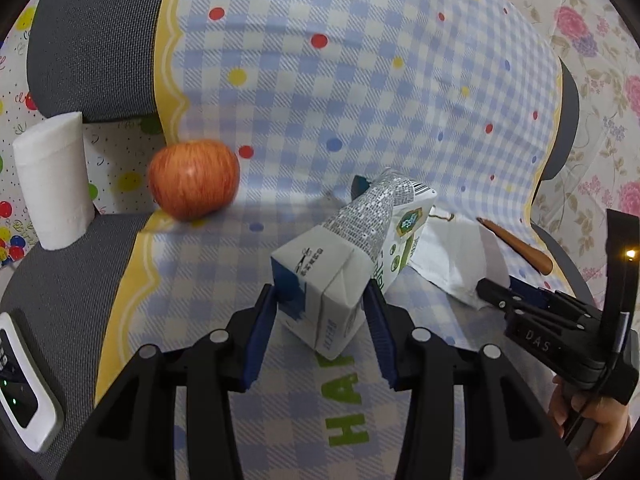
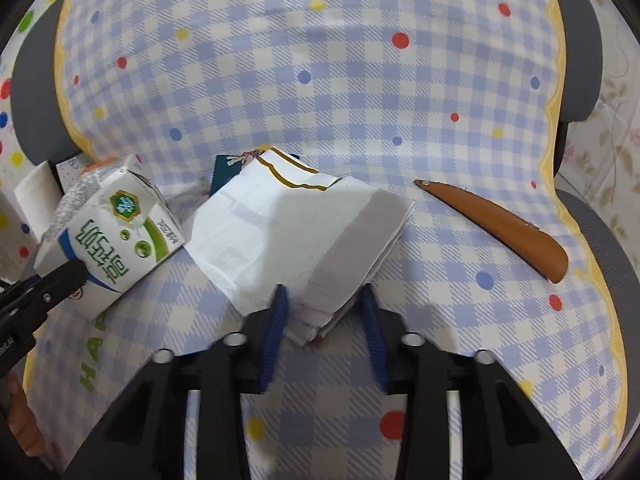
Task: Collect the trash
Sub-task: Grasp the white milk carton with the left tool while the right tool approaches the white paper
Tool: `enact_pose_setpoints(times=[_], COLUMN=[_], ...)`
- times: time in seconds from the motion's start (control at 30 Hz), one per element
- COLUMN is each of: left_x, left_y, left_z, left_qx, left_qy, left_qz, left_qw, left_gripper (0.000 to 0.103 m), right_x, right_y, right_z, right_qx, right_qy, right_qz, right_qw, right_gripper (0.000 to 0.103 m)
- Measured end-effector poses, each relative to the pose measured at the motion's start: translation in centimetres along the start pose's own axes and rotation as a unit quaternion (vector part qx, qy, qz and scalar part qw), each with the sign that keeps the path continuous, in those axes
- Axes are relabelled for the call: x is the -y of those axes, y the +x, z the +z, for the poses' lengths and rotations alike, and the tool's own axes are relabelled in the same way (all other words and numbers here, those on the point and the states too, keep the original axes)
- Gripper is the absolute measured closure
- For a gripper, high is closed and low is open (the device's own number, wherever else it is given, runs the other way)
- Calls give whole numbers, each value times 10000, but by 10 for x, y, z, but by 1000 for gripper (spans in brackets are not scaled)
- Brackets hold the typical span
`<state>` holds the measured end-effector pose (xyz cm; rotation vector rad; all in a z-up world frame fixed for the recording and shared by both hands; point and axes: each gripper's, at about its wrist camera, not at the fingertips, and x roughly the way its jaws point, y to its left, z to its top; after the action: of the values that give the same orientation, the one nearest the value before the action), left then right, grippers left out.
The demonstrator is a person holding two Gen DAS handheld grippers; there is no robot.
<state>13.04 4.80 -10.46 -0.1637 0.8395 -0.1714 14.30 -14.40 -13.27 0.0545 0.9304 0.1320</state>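
While angling steeply down at the checked cloth (image 1: 360, 80), reaching in from the bottom of the left wrist view: left gripper (image 1: 324, 300), its blue pads (image 1: 262, 332) half-spread and pressing both sides of the milk carton (image 1: 340, 264) at centre frame, carton tilting, near corner toward the lens. Sitting at left, apart: apple (image 1: 194, 178) and, further left, paper roll (image 1: 52, 180). Showing at lower right: right gripper (image 1: 492, 292) with a hand (image 1: 592, 416) wrapping its handle, tip touching the folded paper (image 1: 452, 264). Pointing down likewise in the right wrist view: right gripper (image 2: 324, 304), jaws narrowing around the near corner of the folded paper (image 2: 296, 232) in mid-frame; contact of the pads unclear. Lying to the right, well apart: brown curved piece (image 2: 500, 224). Leaning at left: milk carton (image 2: 116, 232), left gripper's finger (image 2: 52, 288) against it.
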Motion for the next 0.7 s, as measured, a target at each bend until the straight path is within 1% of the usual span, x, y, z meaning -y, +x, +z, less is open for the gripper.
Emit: enact_pose_setpoints(times=[0.07,0.13,0.23,0.4,0.47,0.7], left_x=[2,5,14,37,49,80], left_y=[-2,-5,-14,-29,-34,-42], left_z=[-4,-7,-12,-23,-28,-49], left_qx=[-23,-26,-32,19,7,-143], left_qy=[-9,15,62,237,317,511], left_qz=[-37,-57,-188,-412,-528,-795], left_qw=[10000,10000,9998,9989,9981,9954], left_gripper=[59,59,59,59,59,59], right_x=[5,11,22,54,67,93], right_y=[-8,-21,-41,-81,-96,-133], right_z=[-4,-10,-16,-38,-51,-95], right_qx=[62,179,359,577,572,450], right_qy=[79,145,167,376,452,412], right_qz=[145,178,71,-15,-18,-316], right_qw=[9998,9996,9992,9976,9973,9976], right_gripper=[99,100,100,100,100,100])
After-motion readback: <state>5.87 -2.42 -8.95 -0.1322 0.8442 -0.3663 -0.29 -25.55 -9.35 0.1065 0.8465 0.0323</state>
